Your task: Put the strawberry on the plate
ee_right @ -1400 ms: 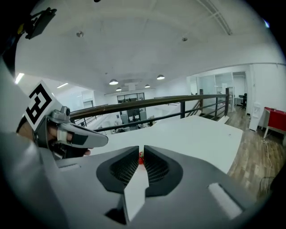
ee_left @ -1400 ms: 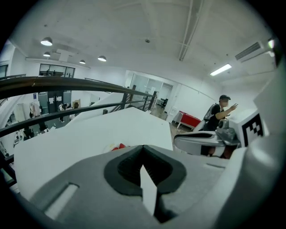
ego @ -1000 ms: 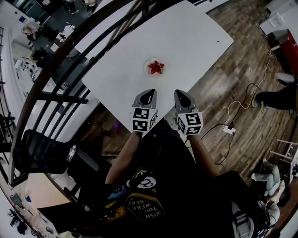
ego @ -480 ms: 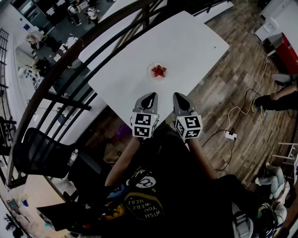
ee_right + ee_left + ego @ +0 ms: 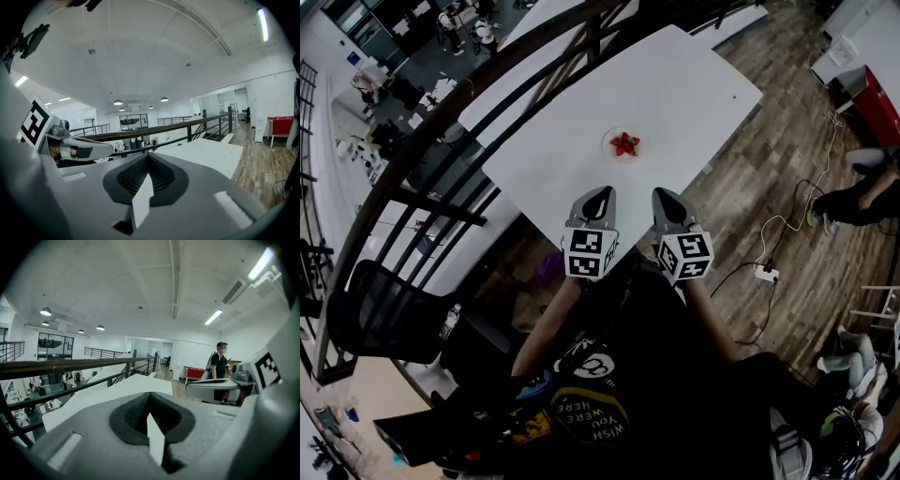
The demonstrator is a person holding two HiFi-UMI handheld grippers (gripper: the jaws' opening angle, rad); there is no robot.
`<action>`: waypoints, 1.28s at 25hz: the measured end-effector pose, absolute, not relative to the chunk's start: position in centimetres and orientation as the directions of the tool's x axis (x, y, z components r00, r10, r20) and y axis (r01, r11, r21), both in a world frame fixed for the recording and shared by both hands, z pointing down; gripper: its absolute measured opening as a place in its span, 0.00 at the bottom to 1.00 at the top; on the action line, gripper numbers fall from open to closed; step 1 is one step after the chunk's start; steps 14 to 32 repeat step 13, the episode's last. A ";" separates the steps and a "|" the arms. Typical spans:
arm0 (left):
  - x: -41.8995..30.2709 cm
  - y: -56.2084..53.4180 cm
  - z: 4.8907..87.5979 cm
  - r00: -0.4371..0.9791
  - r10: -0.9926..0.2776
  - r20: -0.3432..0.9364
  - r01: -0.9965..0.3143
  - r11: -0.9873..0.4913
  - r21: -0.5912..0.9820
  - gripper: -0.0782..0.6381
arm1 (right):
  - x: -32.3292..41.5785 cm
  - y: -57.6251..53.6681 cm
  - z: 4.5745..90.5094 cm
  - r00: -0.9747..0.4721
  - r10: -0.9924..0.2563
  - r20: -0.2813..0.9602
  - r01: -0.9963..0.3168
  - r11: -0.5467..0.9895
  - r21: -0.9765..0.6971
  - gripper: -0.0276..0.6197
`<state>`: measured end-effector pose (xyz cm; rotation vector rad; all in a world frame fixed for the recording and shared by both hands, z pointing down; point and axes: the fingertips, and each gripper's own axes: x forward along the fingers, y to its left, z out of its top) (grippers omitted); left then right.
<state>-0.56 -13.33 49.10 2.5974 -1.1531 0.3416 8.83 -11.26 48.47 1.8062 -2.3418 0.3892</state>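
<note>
Red strawberry (image 5: 624,143) lies on a small pale round plate (image 5: 607,146) on the white rectangular table (image 5: 684,84), well ahead of both grippers and touching neither. The grey left gripper (image 5: 599,192) and grey right gripper (image 5: 667,195) hover side by side at the table's near edge, each with jaws pressed together on nothing.

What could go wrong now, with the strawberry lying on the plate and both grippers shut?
1. The strawberry fills much of the small plate. A push from the shut left gripper or right gripper could roll it off.
2. A cable lies on the floor at the person's right. A step that way could catch it.
</note>
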 end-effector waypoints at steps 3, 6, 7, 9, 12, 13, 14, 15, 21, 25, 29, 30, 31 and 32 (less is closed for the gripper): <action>-0.5 -13.4 49.2 0.660 -0.678 0.322 -0.744 -0.650 0.156 0.12 | 8.5 -11.3 48.4 -0.262 -0.923 0.283 -0.965 0.241 -0.107 0.05; -0.6 -13.3 49.1 0.667 -0.674 0.318 -0.738 -0.655 0.159 0.12 | 8.2 -11.2 48.5 -0.263 -0.921 0.289 -0.964 0.241 -0.109 0.05; -0.7 -13.3 49.1 0.668 -0.673 0.318 -0.737 -0.657 0.160 0.12 | 8.1 -11.1 48.5 -0.263 -0.920 0.289 -0.964 0.241 -0.109 0.05; -0.9 -13.2 49.2 0.671 -0.669 0.319 -0.735 -0.658 0.164 0.12 | 7.7 -10.9 48.6 -0.264 -0.919 0.292 -0.964 0.243 -0.109 0.05; -1.3 -13.1 49.4 0.673 -0.665 0.322 -0.732 -0.660 0.167 0.12 | 7.2 -10.8 48.9 -0.266 -0.916 0.300 -0.963 0.243 -0.112 0.05; -1.4 -13.1 49.5 0.674 -0.664 0.323 -0.731 -0.661 0.167 0.12 | 7.1 -10.7 49.1 -0.267 -0.915 0.302 -0.963 0.244 -0.114 0.05; -1.4 -13.1 49.5 0.674 -0.664 0.323 -0.731 -0.661 0.167 0.12 | 7.1 -10.7 49.1 -0.267 -0.915 0.302 -0.963 0.244 -0.114 0.05; -1.4 -13.1 49.5 0.674 -0.664 0.323 -0.731 -0.661 0.167 0.12 | 7.1 -10.7 49.1 -0.267 -0.915 0.302 -0.963 0.244 -0.114 0.05; -1.4 -13.1 49.5 0.674 -0.664 0.323 -0.731 -0.661 0.167 0.12 | 7.1 -10.7 49.1 -0.267 -0.915 0.302 -0.963 0.244 -0.114 0.05; -1.4 -13.1 49.5 0.674 -0.664 0.323 -0.731 -0.661 0.167 0.12 | 7.1 -10.7 49.1 -0.267 -0.915 0.302 -0.963 0.244 -0.114 0.05; -1.4 -13.1 49.5 0.674 -0.664 0.323 -0.731 -0.661 0.167 0.12 | 7.1 -10.7 49.1 -0.267 -0.915 0.302 -0.963 0.244 -0.114 0.05; -1.4 -13.1 49.5 0.674 -0.664 0.323 -0.731 -0.661 0.167 0.12 | 7.1 -10.7 49.1 -0.267 -0.915 0.302 -0.963 0.244 -0.114 0.05; -1.4 -13.1 49.5 0.674 -0.664 0.323 -0.731 -0.661 0.167 0.12 | 7.1 -10.7 49.1 -0.267 -0.915 0.302 -0.963 0.244 -0.114 0.05; -1.4 -13.1 49.5 0.674 -0.664 0.323 -0.731 -0.661 0.167 0.12 | 7.1 -10.7 49.1 -0.267 -0.915 0.302 -0.963 0.244 -0.114 0.05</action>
